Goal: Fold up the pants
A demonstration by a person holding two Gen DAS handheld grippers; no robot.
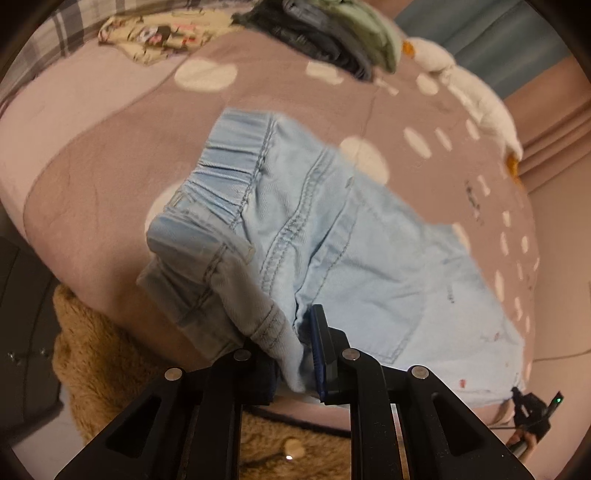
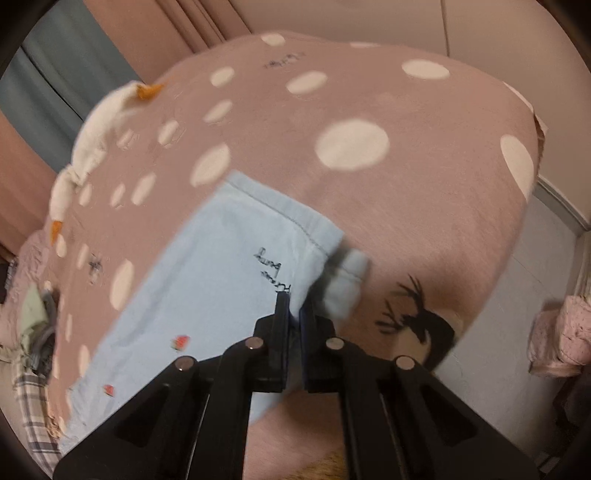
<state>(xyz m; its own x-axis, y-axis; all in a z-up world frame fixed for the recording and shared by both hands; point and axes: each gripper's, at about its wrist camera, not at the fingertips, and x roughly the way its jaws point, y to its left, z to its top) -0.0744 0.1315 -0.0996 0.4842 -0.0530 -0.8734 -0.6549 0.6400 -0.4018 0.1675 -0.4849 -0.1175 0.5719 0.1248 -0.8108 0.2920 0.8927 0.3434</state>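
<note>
Light blue denim pants [image 1: 332,236] lie on a pink bed cover with white dots [image 1: 110,158]. My left gripper [image 1: 295,354] is shut on the pants at the waistband end, with a fold of denim bunched between its fingers. In the right wrist view the leg end of the pants [image 2: 207,280] shows black lettering and small red watermelon prints. My right gripper [image 2: 293,317] is shut on the pants near the hem, and a corner of the hem [image 2: 347,280] hangs lifted to its right. The right gripper also shows in the left wrist view [image 1: 533,406].
A pile of dark and green clothes [image 1: 332,37] and a patterned cloth [image 1: 155,33] lie at the far side of the bed. A white goose plush [image 1: 476,92] lies along the edge, also seen in the right wrist view [image 2: 92,144]. A brown fuzzy rug [image 1: 96,369] lies on the floor below.
</note>
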